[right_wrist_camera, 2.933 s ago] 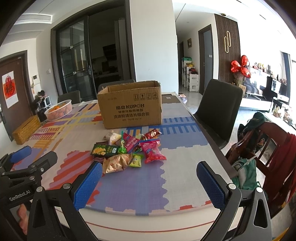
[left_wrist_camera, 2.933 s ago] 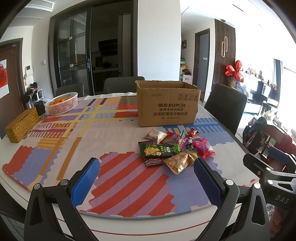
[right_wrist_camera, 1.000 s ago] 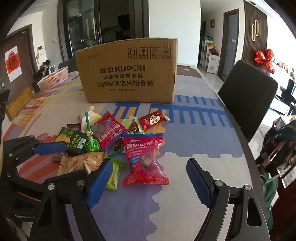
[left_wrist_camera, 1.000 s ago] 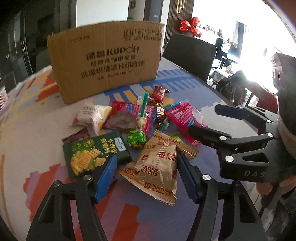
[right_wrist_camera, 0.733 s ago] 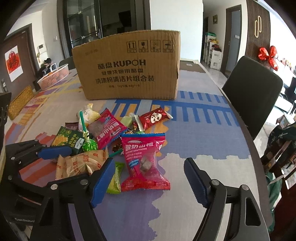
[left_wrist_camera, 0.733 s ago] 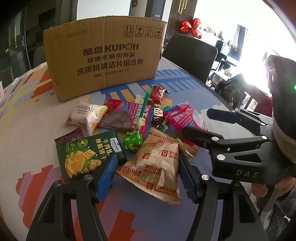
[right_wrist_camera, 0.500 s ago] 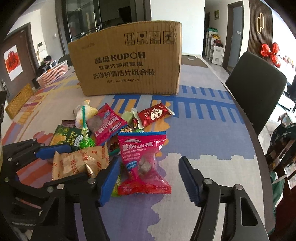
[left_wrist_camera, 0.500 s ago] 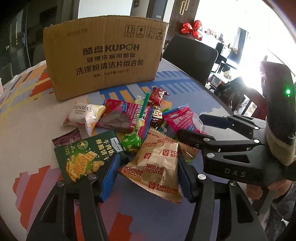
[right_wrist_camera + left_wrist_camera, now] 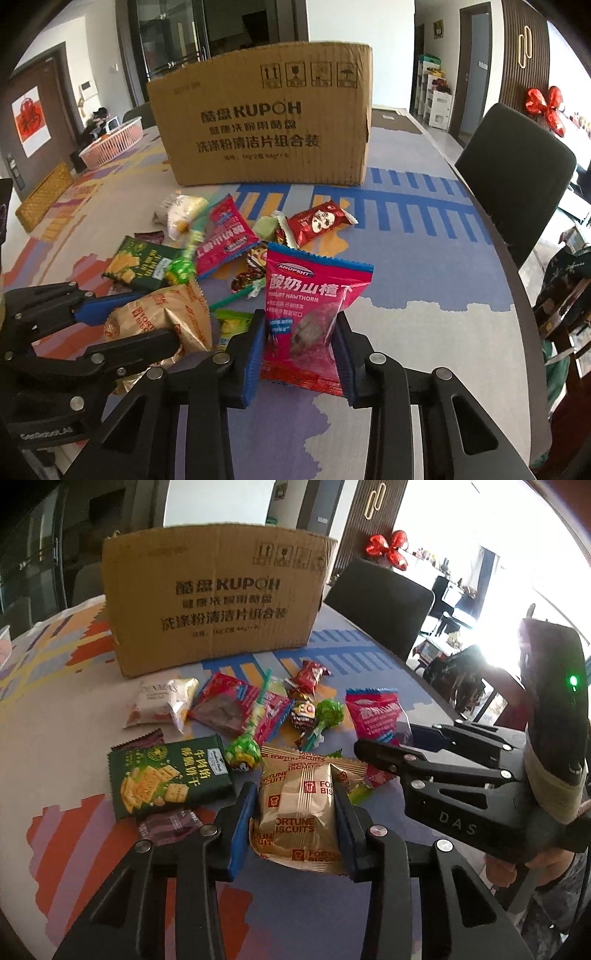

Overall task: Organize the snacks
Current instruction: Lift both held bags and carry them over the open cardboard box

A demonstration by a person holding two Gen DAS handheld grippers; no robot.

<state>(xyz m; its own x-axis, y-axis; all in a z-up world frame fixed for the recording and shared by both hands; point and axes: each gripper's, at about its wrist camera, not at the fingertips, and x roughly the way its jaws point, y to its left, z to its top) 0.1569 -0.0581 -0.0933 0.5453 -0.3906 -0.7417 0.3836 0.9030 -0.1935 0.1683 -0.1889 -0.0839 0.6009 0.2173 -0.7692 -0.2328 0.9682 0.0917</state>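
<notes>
A pile of snack packets lies on the patterned table in front of a brown cardboard box (image 9: 214,598). My left gripper (image 9: 292,794) has its blue pads pressed on both sides of a tan fortune biscuits packet (image 9: 295,812), and its jaws are still closing. In the right wrist view, my right gripper (image 9: 300,321) squeezes a pink yogurt hawthorn packet (image 9: 306,295), which stands crumpled between the closing jaws. The two grippers sit side by side. A green cracker packet (image 9: 166,775) and a green lollipop (image 9: 240,755) lie just left of the biscuits.
A red packet (image 9: 317,221), a white packet (image 9: 159,698) and more sweets lie between the grippers and the box. A pink basket (image 9: 110,146) and a woven box (image 9: 44,195) stand far left. A dark chair (image 9: 513,173) stands past the table's right edge.
Both grippers came in low over the pile. Each pair of jaws narrowed from wide apart onto its packet. The pink packet has tipped up from lying flat.
</notes>
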